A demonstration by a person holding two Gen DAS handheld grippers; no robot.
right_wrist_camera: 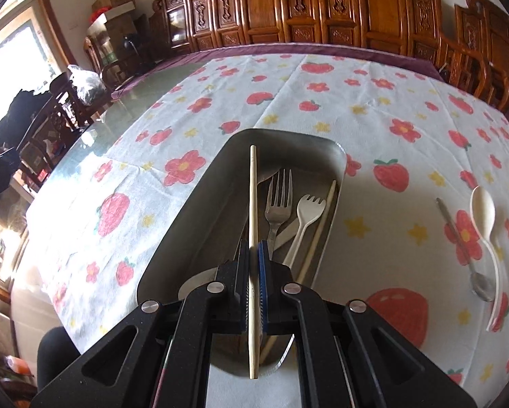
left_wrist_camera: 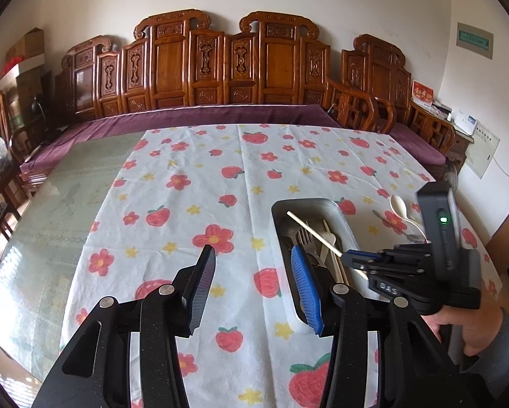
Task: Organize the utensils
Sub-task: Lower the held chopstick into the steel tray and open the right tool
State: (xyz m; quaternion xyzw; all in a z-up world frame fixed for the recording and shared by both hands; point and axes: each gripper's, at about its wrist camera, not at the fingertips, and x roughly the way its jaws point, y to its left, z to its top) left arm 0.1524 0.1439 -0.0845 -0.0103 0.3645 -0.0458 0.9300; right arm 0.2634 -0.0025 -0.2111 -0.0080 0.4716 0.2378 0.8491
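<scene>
In the left wrist view, your left gripper (left_wrist_camera: 252, 285) sits low at the bottom centre of the frame with its jaws spread wide, nothing between them, hovering over the strawberry tablecloth (left_wrist_camera: 186, 183). Its blue pad overlaps the near left edge of the metal tray (left_wrist_camera: 339, 210). At the lower right, your right hand (left_wrist_camera: 472, 326) grips the handle of the right gripper (left_wrist_camera: 348, 258), which reaches in from the right, level over the tray and pinching a wooden chopstick (left_wrist_camera: 309, 229) that slants up toward the tray's far left corner.

In the right wrist view, your right gripper (right_wrist_camera: 253, 272) points straight along the tray (right_wrist_camera: 193, 204) from bottom centre, jaws closed tight on the chopstick (right_wrist_camera: 253, 187) — the stick runs vertically through the pads, sticking out both ahead and behind. Inside the tray lie a metal fork (right_wrist_camera: 279, 197), a white fork (right_wrist_camera: 307, 210) and a second chopstick (right_wrist_camera: 317, 231). On the cloth at the right edge — well apart from the tray — rest a white spoon (right_wrist_camera: 484, 214) and a metal spoon (right_wrist_camera: 465, 251).
</scene>
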